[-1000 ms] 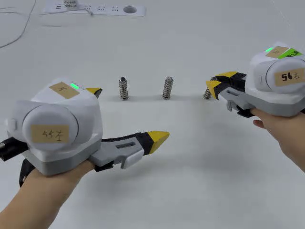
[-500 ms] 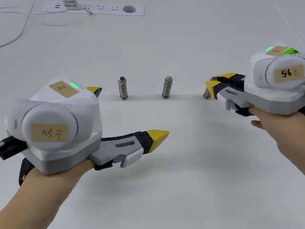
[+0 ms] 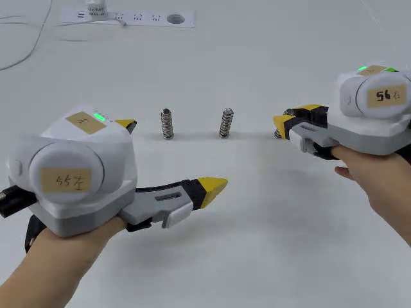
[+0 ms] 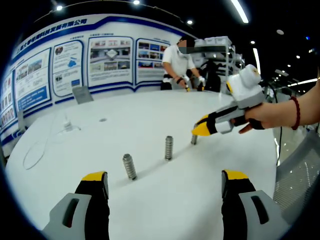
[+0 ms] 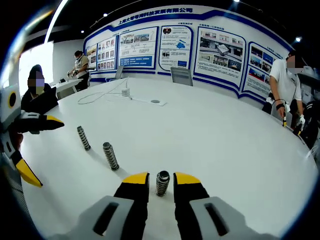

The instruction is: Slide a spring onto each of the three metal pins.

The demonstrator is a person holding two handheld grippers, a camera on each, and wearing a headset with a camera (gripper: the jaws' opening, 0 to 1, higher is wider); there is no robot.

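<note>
1. The right gripper point(image 5: 161, 176) had narrow jaws, one on each side of the third spring point(image 5: 162, 184) and just beside it (I could not tell whether they pressed it).
2. The left gripper point(image 4: 165, 175) held its jaws wide above the desk point(image 3: 257, 212), with nothing between them.
3. The middle spring point(image 3: 226, 122) and the left spring point(image 3: 167, 123) stood upright in the same row.
4. A power strip point(image 3: 128, 17) lay far behind.
</note>
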